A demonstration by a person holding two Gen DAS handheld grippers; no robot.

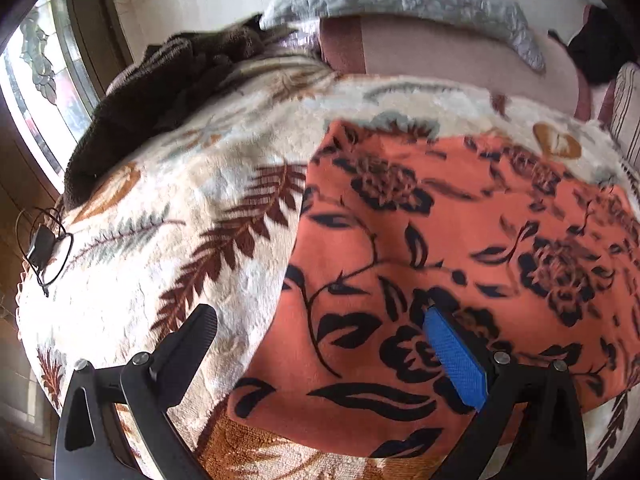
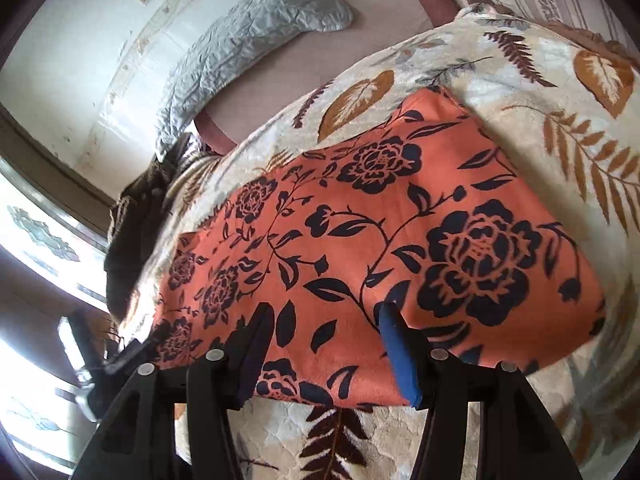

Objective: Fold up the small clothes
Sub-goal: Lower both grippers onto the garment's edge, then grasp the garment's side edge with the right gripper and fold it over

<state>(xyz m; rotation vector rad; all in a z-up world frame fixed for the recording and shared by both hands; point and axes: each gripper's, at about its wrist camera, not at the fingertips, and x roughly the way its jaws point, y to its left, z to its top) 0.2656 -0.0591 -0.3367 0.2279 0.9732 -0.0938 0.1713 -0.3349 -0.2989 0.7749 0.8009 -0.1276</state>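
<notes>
Orange cloth with black flowers [image 2: 380, 240] lies flat on the bed's cream leaf-print blanket [image 1: 168, 216]. Left gripper [image 1: 316, 324] straddles the cloth's left edge, jaws wide apart, nothing clamped. Right gripper [image 2: 324, 320] sits over the near edge, jaws apart, nothing between them. Brown garment [image 1: 152, 92] heaped far left; grey quilted pillow [image 2: 248, 36] beyond.

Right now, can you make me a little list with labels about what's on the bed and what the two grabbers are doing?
cloth: orange cloth with black flowers, lying flat, not yet folded
under it: cream leaf-print blanket
also on bed: dark brown fuzzy cloth, grey quilted pillow
left gripper: jaws open, over the cloth's left edge
right gripper: jaws open, over the cloth's near edge
held: nothing
</notes>
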